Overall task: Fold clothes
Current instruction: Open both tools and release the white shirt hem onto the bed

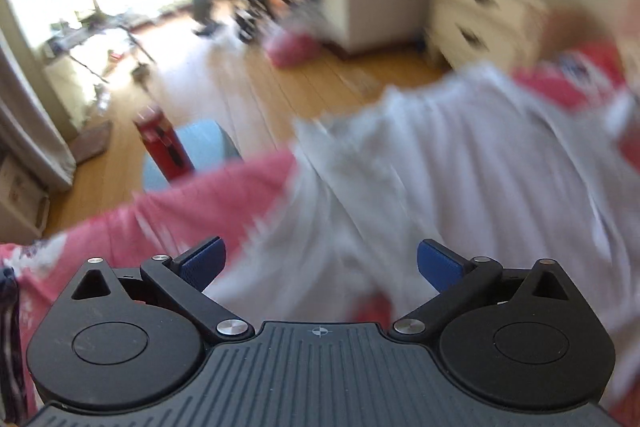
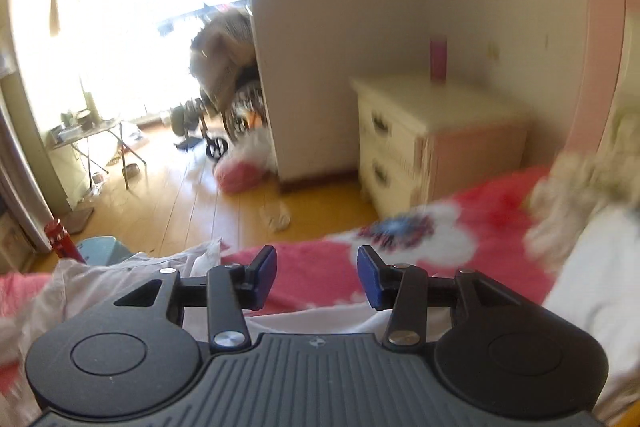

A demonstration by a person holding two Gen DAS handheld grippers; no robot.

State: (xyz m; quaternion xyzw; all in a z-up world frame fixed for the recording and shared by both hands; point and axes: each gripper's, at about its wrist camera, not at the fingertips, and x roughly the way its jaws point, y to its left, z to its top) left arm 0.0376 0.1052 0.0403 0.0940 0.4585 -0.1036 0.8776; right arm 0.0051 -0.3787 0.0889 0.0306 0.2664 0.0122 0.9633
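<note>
hovering: both grippers over the pink bedspread (image 2: 320, 279), nothing held
left gripper (image 1: 320, 267): jaws wide apart, empty
right gripper (image 2: 317, 277): jaws half apart, empty
white garment (image 1: 440, 167): lying rumpled on the bedspread
next: likely picking a fresh edge to fold

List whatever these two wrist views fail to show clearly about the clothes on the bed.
- Left wrist view: the white garment is smeared by motion blur; its type and folds are unreadable.
- Right wrist view: the same garment is partly hidden behind the right gripper.
- Right wrist view: the fluffy beige item is blurred and unidentifiable.
</note>
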